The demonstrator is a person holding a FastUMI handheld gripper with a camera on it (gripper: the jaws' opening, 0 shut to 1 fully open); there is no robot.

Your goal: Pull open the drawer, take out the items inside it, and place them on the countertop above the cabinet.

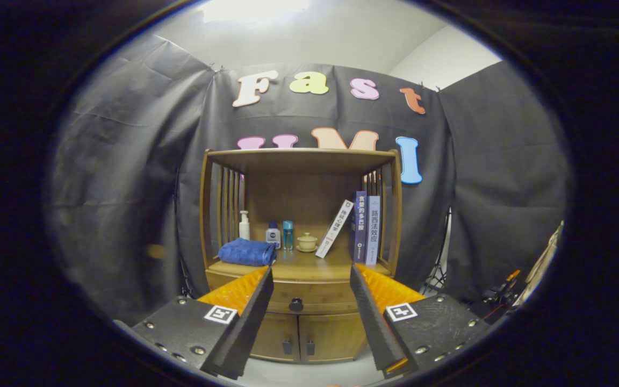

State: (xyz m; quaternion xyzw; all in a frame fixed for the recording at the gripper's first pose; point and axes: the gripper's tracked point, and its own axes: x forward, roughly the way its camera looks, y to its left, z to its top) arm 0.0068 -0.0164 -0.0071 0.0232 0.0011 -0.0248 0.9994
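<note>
Nearest, the hand-held gripper [312, 279] is seen with its two fingers spread wide apart and nothing held between them. It is probably kept open so that the small dark round knob [296, 305] can be taken; the knob is framed between the fingers, some way ahead. This knob sits on the shut wooden drawer [309, 301], so what is inside is hidden. Below it, two small cabinet doors [309, 336] are closed. Above the drawer, on the wooden countertop [299, 269], a folded blue towel [246, 252], three small bottles [273, 234], a little lidded cup [307, 242] and some books [366, 228] are already placed.
</note>
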